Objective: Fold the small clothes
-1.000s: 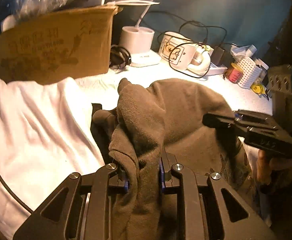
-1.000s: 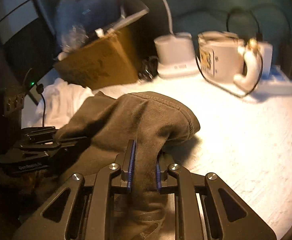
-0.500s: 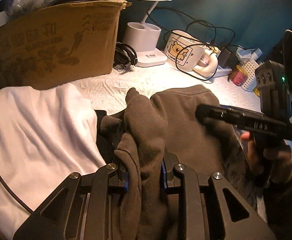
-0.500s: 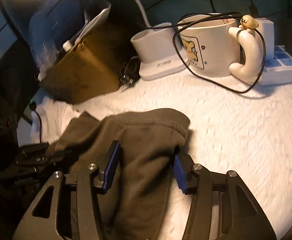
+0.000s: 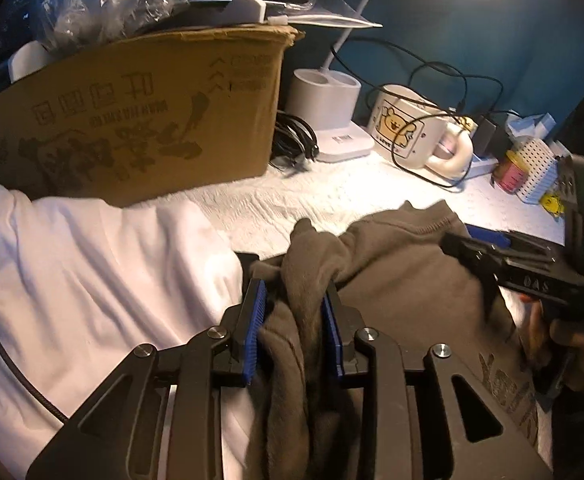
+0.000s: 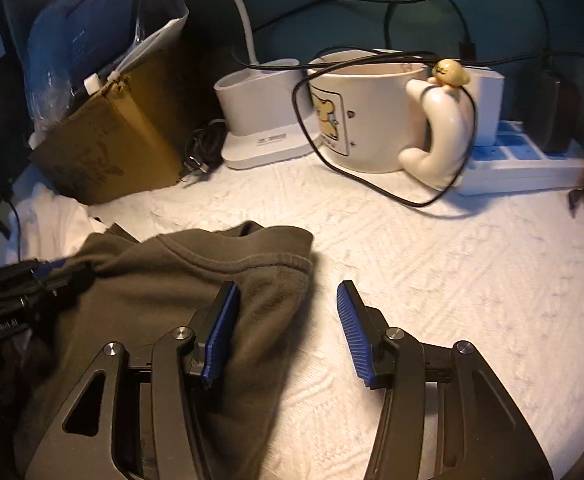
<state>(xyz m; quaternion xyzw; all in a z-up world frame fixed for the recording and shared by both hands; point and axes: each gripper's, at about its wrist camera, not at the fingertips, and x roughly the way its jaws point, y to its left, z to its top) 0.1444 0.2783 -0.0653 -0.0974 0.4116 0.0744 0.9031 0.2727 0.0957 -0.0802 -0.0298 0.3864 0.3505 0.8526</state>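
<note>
A dark brown garment [image 5: 391,280] lies bunched on the white textured cover [image 6: 431,280]. My left gripper [image 5: 293,300] has a raised fold of it between its blue pads; the jaws are opening, and the cloth still fills the gap and touches both pads. My right gripper [image 6: 288,292] stands wide open over the garment's [image 6: 164,280] hemmed right edge, with cloth under its left finger and bare cover between the pads. In the left wrist view the right gripper [image 5: 467,242] hovers over the garment's right side, held by a hand [image 5: 579,340].
A white garment [image 5: 92,280] lies to the left. Behind it stands a cardboard box [image 5: 132,128]. A lamp base [image 6: 260,120], a cartoon mug [image 6: 363,120], black cables [image 6: 371,188] and a power strip [image 6: 523,160] line the back. A red-and-white container [image 5: 527,168] sits far right.
My right gripper let go of the brown garment and opened wide; the cloth dropped flat onto the cover. My left gripper's jaws have parted slightly around the fold.
</note>
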